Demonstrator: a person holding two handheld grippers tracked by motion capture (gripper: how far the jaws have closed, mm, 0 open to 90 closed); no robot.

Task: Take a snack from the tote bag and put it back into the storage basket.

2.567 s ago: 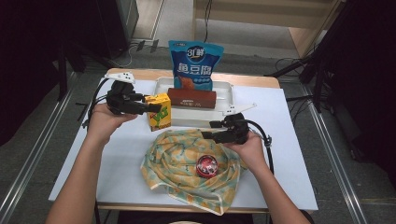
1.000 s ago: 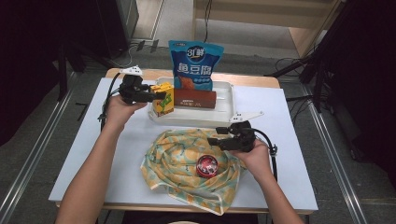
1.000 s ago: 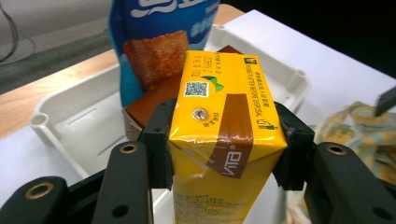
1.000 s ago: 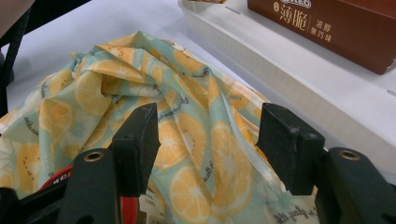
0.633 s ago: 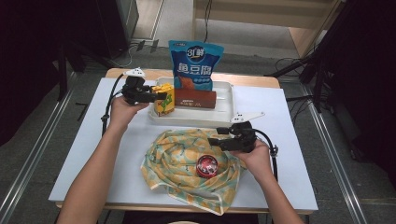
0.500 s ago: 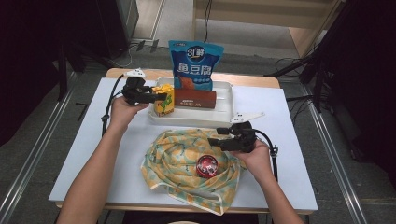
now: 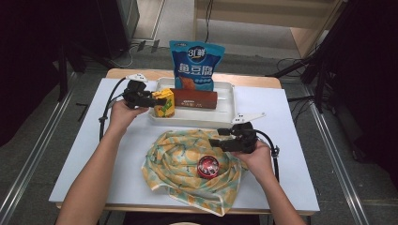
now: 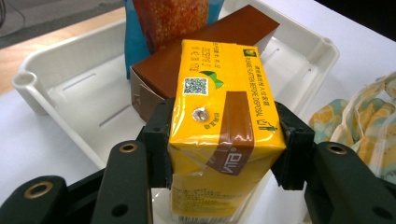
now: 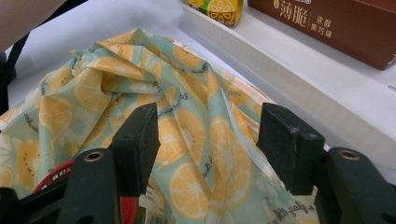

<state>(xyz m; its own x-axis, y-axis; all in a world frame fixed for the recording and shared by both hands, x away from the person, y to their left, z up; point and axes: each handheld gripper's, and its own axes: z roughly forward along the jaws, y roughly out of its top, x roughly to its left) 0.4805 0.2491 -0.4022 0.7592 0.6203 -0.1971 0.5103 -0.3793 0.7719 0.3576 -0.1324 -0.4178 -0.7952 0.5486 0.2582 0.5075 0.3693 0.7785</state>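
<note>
My left gripper (image 7: 157,99) (image 8: 224,144) is shut on a yellow drink carton (image 7: 164,102) (image 8: 222,121), holding it upright at the left end of the white tray (image 7: 225,115) (image 8: 56,93). A brown box (image 7: 193,98) (image 8: 196,60) and a blue snack bag (image 7: 196,65) stand in the tray behind it. My right gripper (image 7: 217,142) (image 9: 210,144) is open, hovering over the crumpled lemon-print cloth (image 7: 180,159) (image 9: 187,130). A red-lidded tin (image 7: 208,167) (image 9: 51,179) lies on the cloth near it.
The white table top (image 7: 80,154) has bare room to the left and right of the cloth. A wooden strip runs behind the tray at the table's far edge (image 7: 248,79). Dark floor and metal rails (image 7: 28,178) flank the table.
My left gripper carried the yellow carton from in front of the tray up to its left end, then held still. My right gripper shifted slightly right over the cloth.
</note>
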